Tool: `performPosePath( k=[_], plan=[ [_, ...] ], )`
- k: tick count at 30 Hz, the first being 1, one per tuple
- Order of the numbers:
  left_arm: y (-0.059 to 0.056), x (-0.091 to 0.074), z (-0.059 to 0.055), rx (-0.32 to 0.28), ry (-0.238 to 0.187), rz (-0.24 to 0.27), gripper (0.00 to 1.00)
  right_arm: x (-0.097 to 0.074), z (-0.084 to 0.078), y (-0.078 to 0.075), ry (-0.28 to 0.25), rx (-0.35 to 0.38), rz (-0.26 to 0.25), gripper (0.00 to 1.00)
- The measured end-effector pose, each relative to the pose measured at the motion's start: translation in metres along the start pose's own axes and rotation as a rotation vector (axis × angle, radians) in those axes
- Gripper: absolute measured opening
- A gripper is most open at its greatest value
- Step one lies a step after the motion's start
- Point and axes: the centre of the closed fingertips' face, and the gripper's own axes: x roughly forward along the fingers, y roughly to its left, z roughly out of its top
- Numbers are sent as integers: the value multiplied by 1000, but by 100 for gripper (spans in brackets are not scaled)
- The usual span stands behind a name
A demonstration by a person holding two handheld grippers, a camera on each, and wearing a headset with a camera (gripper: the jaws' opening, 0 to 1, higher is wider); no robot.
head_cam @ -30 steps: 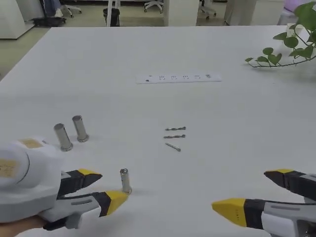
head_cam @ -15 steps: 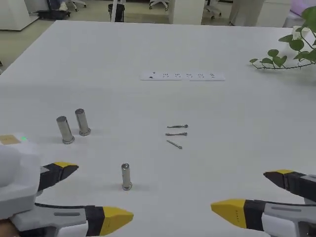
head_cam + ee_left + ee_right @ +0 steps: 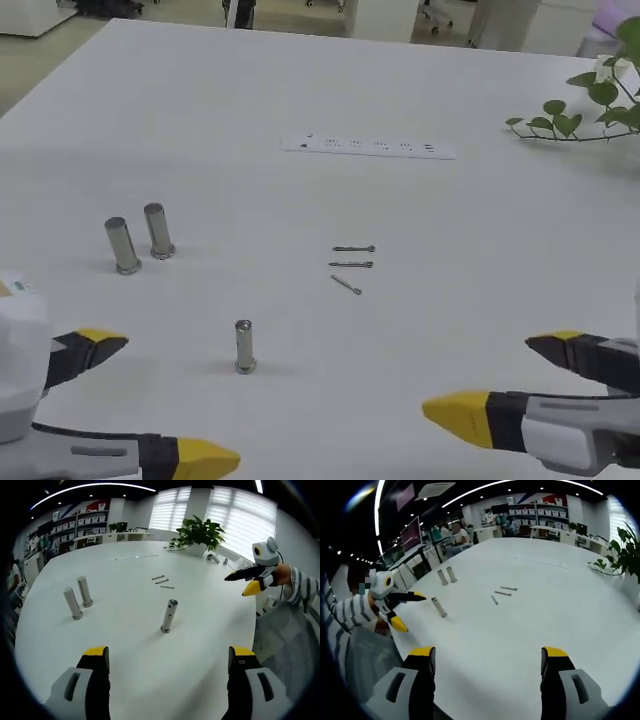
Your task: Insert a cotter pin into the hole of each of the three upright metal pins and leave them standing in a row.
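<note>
Looking down in the head view, I've got the white table [image 3: 320, 100] across nearly the whole frame, w/ a leafy plant [image 3: 590, 95] at the upper right edge. My left gripper [image 3: 180, 400] is at the lower left and my right gripper [image 3: 478, 375] at the lower right. Both are spread wide w/ nothing between the yellow tips, over bare tabletop.

The left gripper view adds room detail: window blinds [image 3: 240, 510] at top right, shelves [image 3: 75, 522] at upper left, and my striped sleeve [image 3: 299, 587] behind the right gripper at mid right. The right gripper view looks the other way and shows people [image 3: 455, 532] in the background at top centre, too small for detail, plus my left gripper at mid left.

A flat white power strip [image 3: 368, 147] lies at upper centre of the head view.

All 3 metal pins [image 3: 121, 245] stand upright. 2 are close together at mid left. The third pin [image 3: 244, 346] stands alone, lower and left of centre; in the left gripper view it's at frame centre, ahead of the jaw gap.

The 3 cotter pins [image 3: 350, 264] lie loose on the table at frame centre in a short stack, one above the next, well apart from the metal pins.
</note>
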Motion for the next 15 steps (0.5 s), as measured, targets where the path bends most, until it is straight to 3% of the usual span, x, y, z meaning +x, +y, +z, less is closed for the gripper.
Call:
performPosePath(
  k=[12, 15],
  plan=[
    [0, -1, 1, -44, -30, 26, 99, 9, 20, -4, 39, -57, 45, 80],
    [3, -3, -1, -52, -25, 39, 99, 14, 25, -9, 89, -100, 38, 78]
  ],
)
